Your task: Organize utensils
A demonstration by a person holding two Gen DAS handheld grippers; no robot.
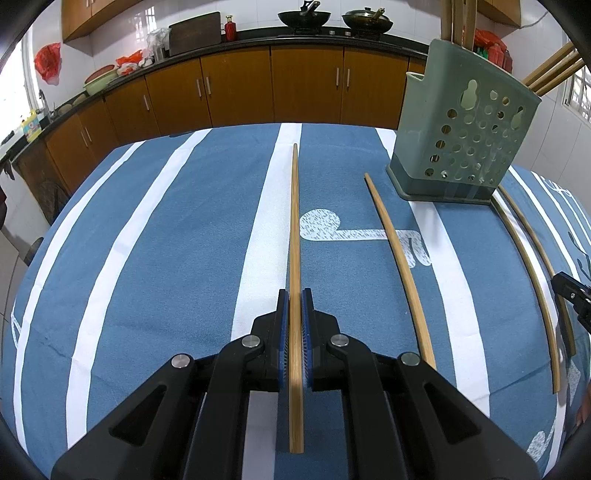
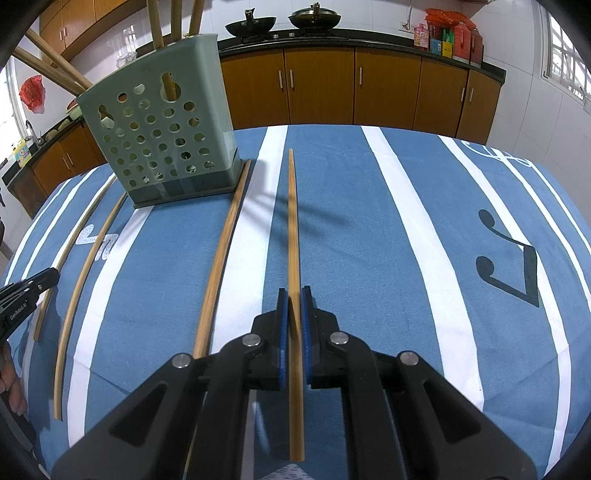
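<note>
Two chopsticks held — one clamped in each hand-held gripper | left (image 1: 294, 295) | right (image 2: 294, 293)

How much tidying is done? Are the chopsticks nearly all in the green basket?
Partly done. A few standing chopsticks are already in the green basket. In hand: the left claw is shut on the left-hand chopstick, and the right claw on the right-hand chopstick. Left to do: those two, plus two loose chopsticks lying on the striped cloth.
</note>
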